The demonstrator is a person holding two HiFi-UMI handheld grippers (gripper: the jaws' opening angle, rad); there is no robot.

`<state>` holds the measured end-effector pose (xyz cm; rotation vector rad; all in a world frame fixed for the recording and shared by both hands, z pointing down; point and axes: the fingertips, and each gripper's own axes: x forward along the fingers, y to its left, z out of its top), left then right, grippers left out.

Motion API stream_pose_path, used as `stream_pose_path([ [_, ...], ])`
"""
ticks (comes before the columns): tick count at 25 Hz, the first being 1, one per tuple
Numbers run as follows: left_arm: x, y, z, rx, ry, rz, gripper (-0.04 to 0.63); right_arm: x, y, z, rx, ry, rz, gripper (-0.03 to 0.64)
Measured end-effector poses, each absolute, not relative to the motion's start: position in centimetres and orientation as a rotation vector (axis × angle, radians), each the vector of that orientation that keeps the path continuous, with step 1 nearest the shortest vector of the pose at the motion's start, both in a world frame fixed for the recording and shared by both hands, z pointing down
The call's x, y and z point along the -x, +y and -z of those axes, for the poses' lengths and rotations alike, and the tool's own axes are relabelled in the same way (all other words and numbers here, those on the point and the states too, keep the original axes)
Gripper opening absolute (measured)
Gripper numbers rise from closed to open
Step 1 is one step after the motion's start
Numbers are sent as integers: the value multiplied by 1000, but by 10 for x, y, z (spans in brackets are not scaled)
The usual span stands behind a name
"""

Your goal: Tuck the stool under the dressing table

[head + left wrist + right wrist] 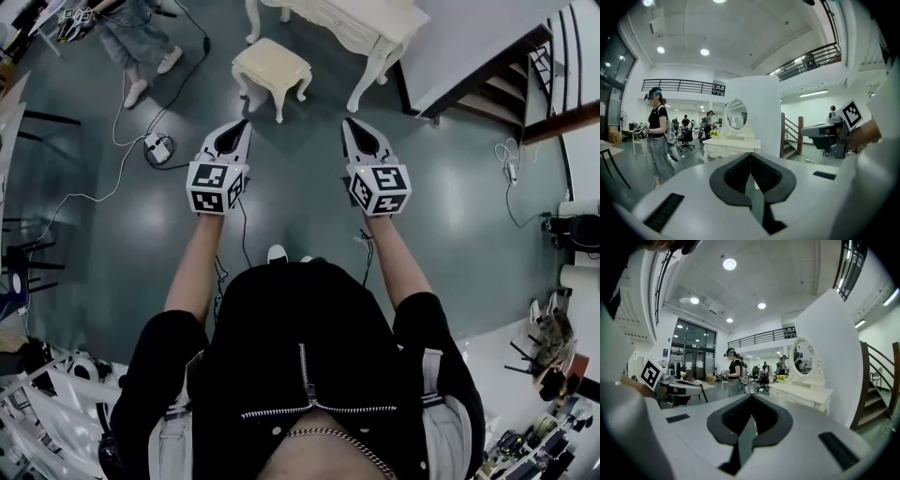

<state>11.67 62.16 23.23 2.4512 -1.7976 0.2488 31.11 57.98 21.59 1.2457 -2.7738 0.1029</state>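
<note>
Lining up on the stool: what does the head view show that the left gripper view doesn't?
Head view only: the stool, standing clear of the dressing table, not tucked under. Left gripper view only: the table's oval mirror and its own jaws, shut on nothing. Both: the dressing table, the right gripper and a standing person.

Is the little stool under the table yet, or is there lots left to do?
Nothing looks done yet: the stool stands out on the open floor, not under the dressing table. Nothing is in hand: the left gripper and right gripper are both shut, empty and short of the stool. Reaching the stool and tucking it under the table is all left to do.
</note>
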Motion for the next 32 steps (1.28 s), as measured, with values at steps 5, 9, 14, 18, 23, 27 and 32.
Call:
stream_pose_path([
  [5,-112,619,-233,-2463,-1784,-244,21,-307,582,-213,-1301,-2762,-45,6],
  [9,-107,615,-233,-2460,-1782,-238,21,-302,581,-213,-1309,-2764,-39,6],
  [14,-107,596,-234,-2458,-1776,-234,21,-303,561,-218,-1310,-2757,-60,6],
  [18,-105,567,-239,-2448,-1777,-237,21,-298,532,-225,-1297,-2756,-72,6],
  [23,-105,515,-242,-2426,-1775,-248,21,-296,477,-226,-1272,-2758,-78,6],
  [27,-106,469,-236,-2411,-1790,-253,21,-296,425,-223,-1252,-2760,-93,6],
  [32,-109,418,-232,-2368,-1834,-254,21,-295,366,-220,-1181,-2785,-103,6],
])
